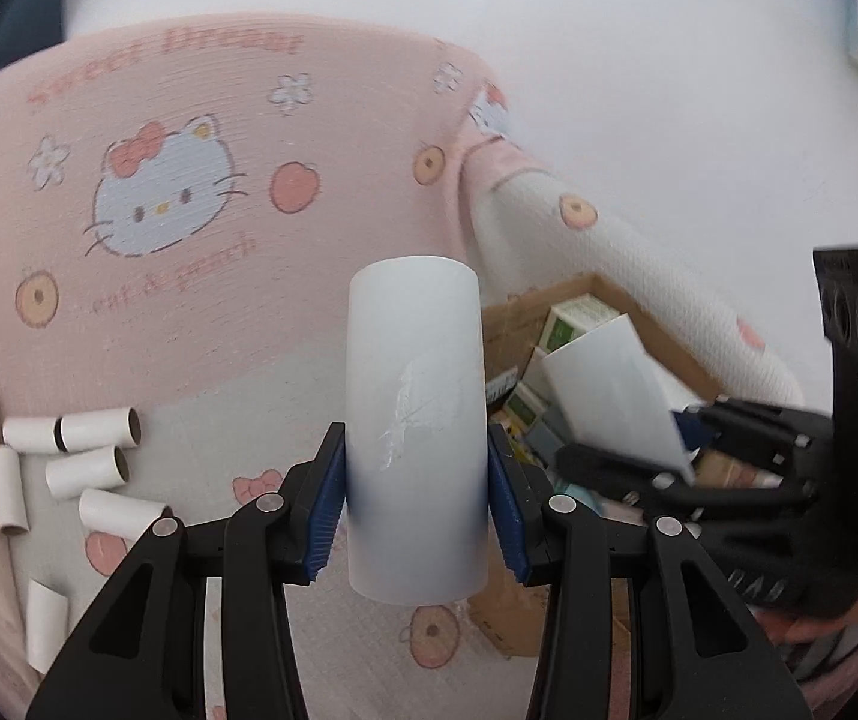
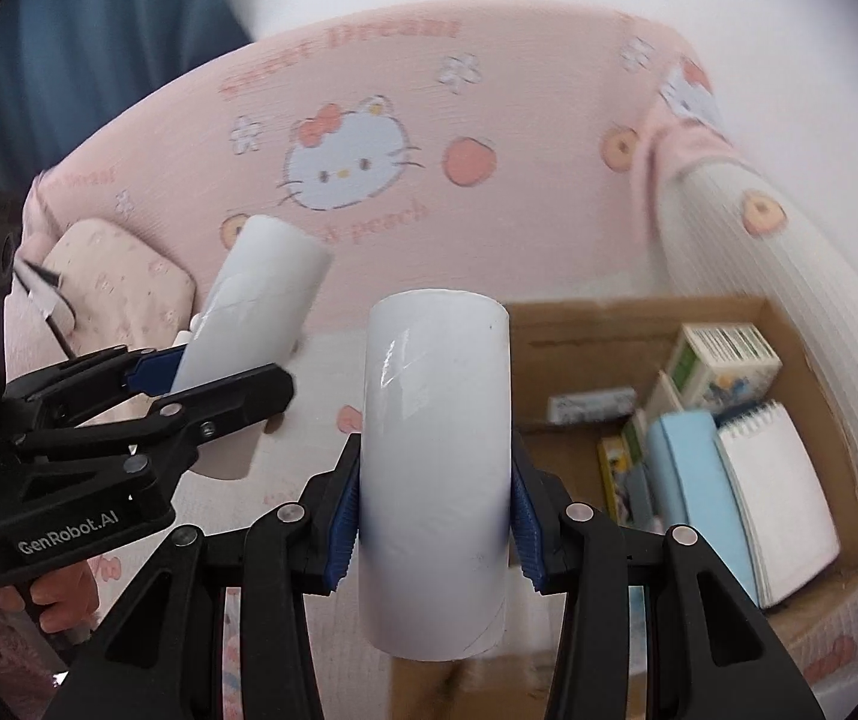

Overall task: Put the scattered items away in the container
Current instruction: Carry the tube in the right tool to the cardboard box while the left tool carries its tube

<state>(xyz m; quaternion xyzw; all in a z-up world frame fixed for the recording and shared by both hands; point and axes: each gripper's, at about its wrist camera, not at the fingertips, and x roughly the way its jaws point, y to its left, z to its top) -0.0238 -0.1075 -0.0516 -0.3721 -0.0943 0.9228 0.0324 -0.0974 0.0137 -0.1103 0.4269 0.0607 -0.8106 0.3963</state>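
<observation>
While each gripper, left (image 1: 416,498) and right (image 2: 435,516), clamps a white tube (image 1: 416,420), the carry step heads for the cardboard box (image 2: 639,324) at three o'clock, needing release above it.

Home bedroom: pink cartoon-cat bedding (image 1: 201,192), small pillow (image 2: 129,282).

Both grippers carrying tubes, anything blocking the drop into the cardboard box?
Nothing visible. The right gripper holds its white tube beside the open cardboard box; the left gripper holds another tube. Boxes and a notebook partly fill it.
</observation>
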